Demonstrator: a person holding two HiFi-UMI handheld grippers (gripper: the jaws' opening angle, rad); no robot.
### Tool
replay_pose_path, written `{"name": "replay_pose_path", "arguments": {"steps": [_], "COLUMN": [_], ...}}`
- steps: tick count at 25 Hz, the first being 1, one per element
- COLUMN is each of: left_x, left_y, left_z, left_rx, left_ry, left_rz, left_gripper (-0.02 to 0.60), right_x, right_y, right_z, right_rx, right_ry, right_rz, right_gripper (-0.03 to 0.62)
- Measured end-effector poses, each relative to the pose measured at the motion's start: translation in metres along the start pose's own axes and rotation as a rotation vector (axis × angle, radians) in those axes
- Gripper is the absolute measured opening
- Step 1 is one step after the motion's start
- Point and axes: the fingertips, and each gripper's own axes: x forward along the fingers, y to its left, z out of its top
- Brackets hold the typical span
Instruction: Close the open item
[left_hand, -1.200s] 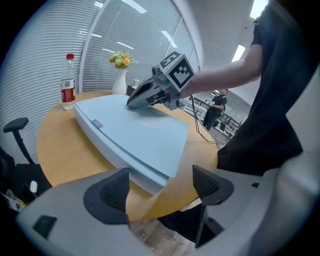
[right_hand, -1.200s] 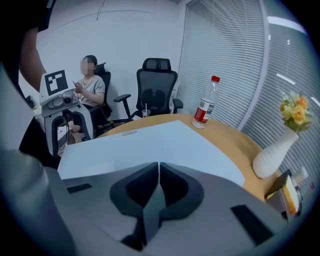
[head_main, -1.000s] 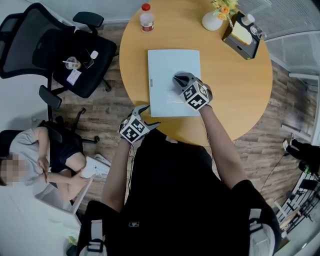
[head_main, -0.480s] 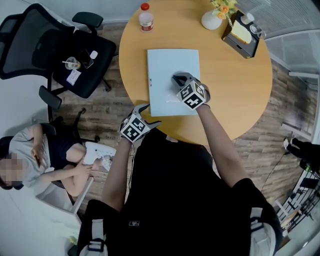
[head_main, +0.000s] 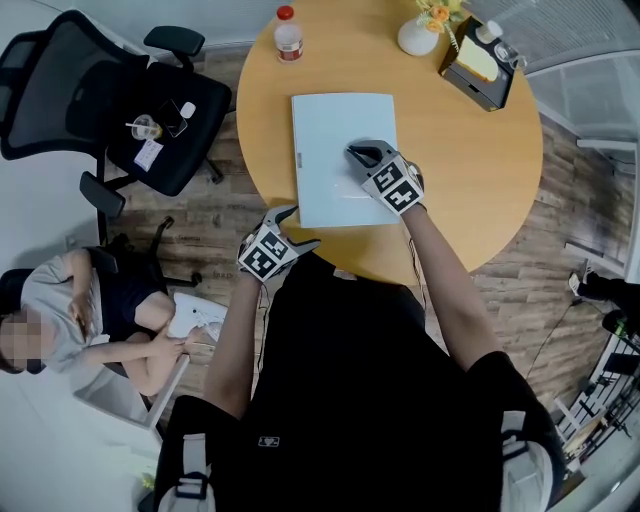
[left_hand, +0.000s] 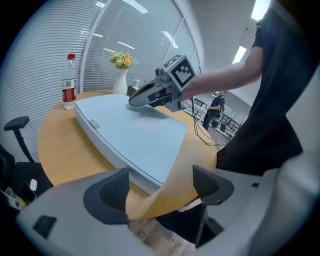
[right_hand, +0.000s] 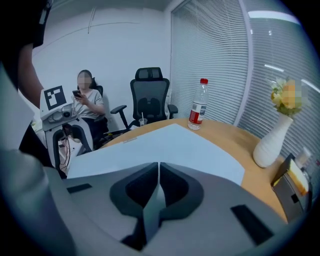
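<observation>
A pale blue laptop (head_main: 330, 140) lies flat with its lid down on the round wooden table (head_main: 470, 170). My right gripper (head_main: 358, 152) is shut, its tips resting on the lid's near right part; the right gripper view shows the joined jaws (right_hand: 158, 175) over the blue lid (right_hand: 170, 145). My left gripper (head_main: 298, 228) hangs open just off the table's near edge, below the laptop's near left corner, with nothing in it. In the left gripper view the open jaws (left_hand: 160, 187) frame the laptop's corner (left_hand: 130, 135), and the right gripper (left_hand: 135, 101) sits on top.
A red-capped water bottle (head_main: 288, 35) stands at the table's far edge. A white vase with flowers (head_main: 418, 38) and a tissue box (head_main: 478, 68) are at the far right. A black office chair (head_main: 120, 100) and a seated person (head_main: 80, 310) are to the left.
My right gripper has turned and shifted slightly on the lid. The laptop stays flat and the left gripper has not moved.
</observation>
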Motion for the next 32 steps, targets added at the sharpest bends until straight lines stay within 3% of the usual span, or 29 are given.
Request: {"name": "replay_pose_path", "arguments": {"steps": [8,15,20,24,27,32], "left_x": [-0.02,-0.039,-0.067,-0.08,-0.08,-0.064], "left_y": [-0.002,-0.007,-0.013,-0.026,-0.043,-0.068], "left_z": [0.005,0.036,0.078,0.1,0.107,0.108], "left_rx": [-0.025,-0.078,-0.208,-0.243,-0.249,-0.233], "left_ry": [-0.029,-0.18,-0.427,-0.528,-0.54,-0.471], "left_rz": [0.064,0.146,0.23,0.256,0.219,0.191], "left_gripper": [0.383,0.362,0.214,0.07,0.006,0.006], "right_x": [-0.035,-0.076,-0.113,-0.137,-0.151,-0.17], "right_y": [0.018,0.036,0.054,0.066,0.067,0.072], "right_z": [-0.001,-0.023,-0.033,-0.045,-0.051,-0.05], "right_rx": [0.026,0.055,0.094,0.079,0.071,0.038], "right_ry": [-0.084,-0.108,-0.162,-0.17,-0.174,-0.207], "right_rz": [0.036,0.046,0.041,0.058,0.057,0.071], "right_gripper": [0.009,0.009,0.009,0.009,0.009,0.009]}}
